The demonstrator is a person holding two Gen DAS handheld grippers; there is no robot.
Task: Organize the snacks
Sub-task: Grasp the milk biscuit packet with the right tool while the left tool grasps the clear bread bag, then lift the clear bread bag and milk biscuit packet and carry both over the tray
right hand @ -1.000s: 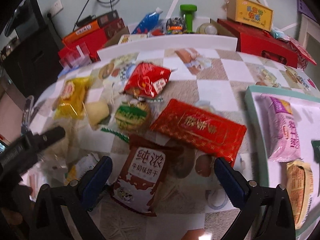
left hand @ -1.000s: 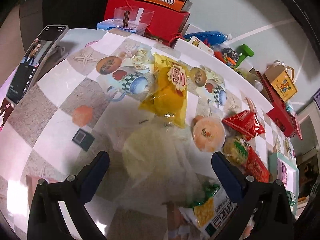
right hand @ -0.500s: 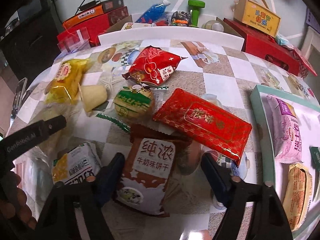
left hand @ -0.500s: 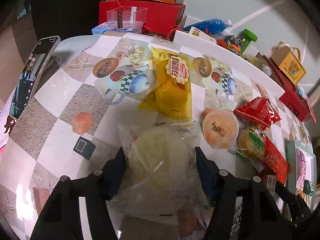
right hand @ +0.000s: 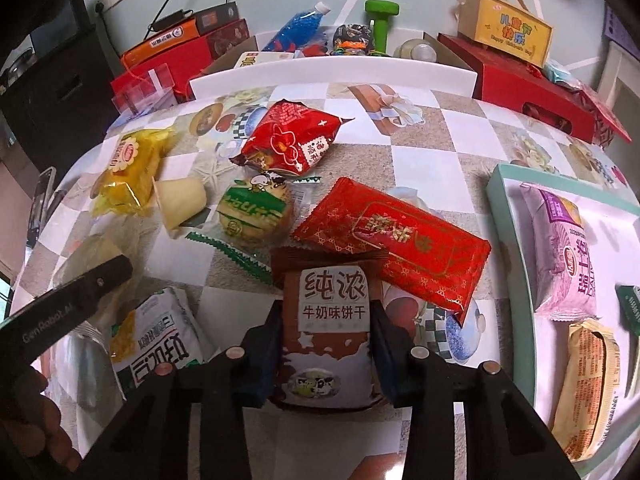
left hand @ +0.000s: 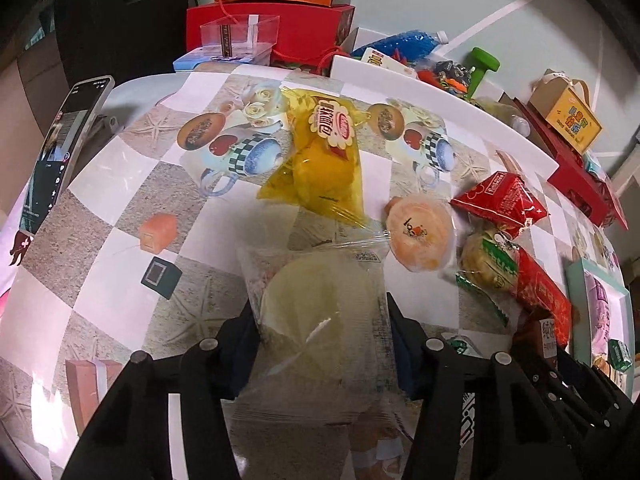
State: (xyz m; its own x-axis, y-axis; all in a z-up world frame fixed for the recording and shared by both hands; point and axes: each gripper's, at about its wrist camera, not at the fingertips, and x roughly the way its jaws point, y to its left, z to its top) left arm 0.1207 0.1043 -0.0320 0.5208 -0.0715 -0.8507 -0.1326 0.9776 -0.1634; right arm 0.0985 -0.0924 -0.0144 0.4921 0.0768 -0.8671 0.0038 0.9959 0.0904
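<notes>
Item: brown milk biscuit packet (right hand: 326, 332), pinched between my right gripper (right hand: 325, 344) pads; teal tray (right hand: 505, 216) lies rightward, packet's length pointing ahead. Left gripper (left hand: 320, 344) pinches clear-wrapped pale cake (left hand: 316, 320).

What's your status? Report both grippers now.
Left gripper shut on clear-wrapped cake. Right gripper shut on brown biscuit packet. Red packet overlaps its top corner.
</notes>
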